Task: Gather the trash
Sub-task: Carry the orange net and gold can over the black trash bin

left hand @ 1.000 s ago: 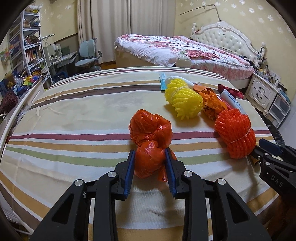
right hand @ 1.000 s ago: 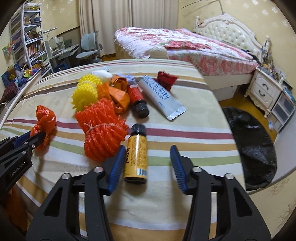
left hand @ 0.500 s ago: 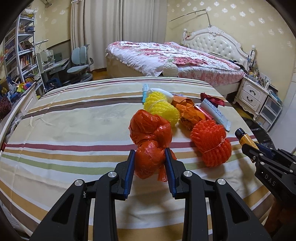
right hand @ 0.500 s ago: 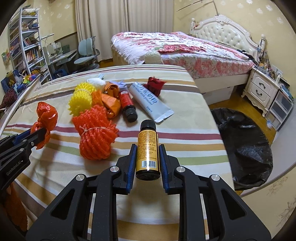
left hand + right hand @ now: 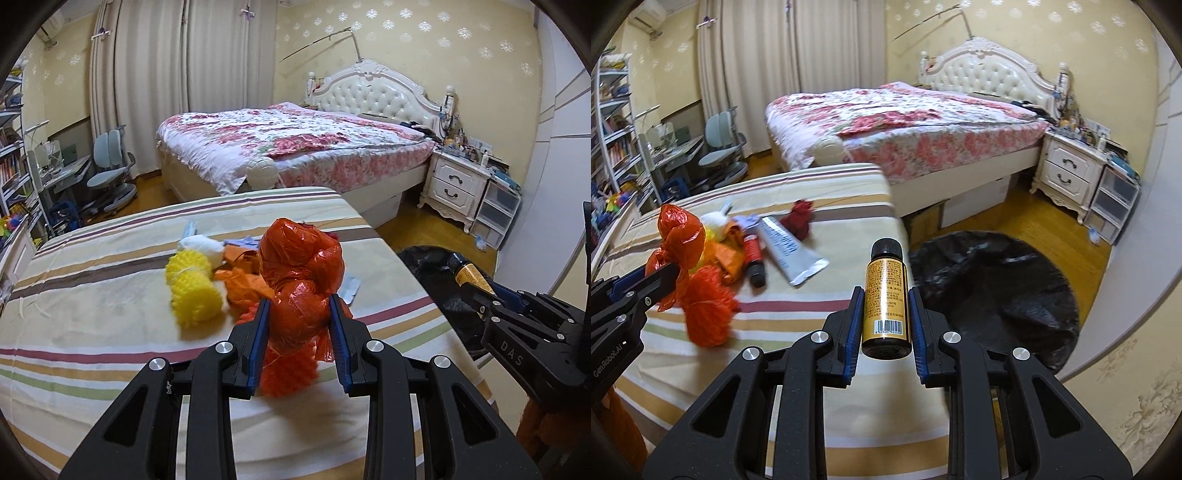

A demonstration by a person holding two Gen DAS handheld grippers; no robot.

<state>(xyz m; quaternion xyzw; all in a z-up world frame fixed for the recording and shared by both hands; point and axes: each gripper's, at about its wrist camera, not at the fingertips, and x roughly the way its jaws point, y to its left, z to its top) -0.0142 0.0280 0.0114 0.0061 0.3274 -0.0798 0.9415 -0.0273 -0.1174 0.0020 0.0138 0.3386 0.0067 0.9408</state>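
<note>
Right wrist view shows the right gripper (image 5: pixel 882 321) clamped on an upright bottle (image 5: pixel 885 295), nearer to the black bag (image 5: pixel 1008 291) than the left gripper (image 5: pixel 300 332), which pinches an orange wad (image 5: pixel 299 280).

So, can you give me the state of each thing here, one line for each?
Left tool: shut on the orange plastic bag.
Orange plastic bag: knotted, lifted off the bed.
Right tool: shut on the gold bottle.
Gold bottle: capped, held above the bed.
Black trash bag: on the floor, mouth open.
Red bottle: lying on its side.
White tube: lying flat, squeezed.
</note>
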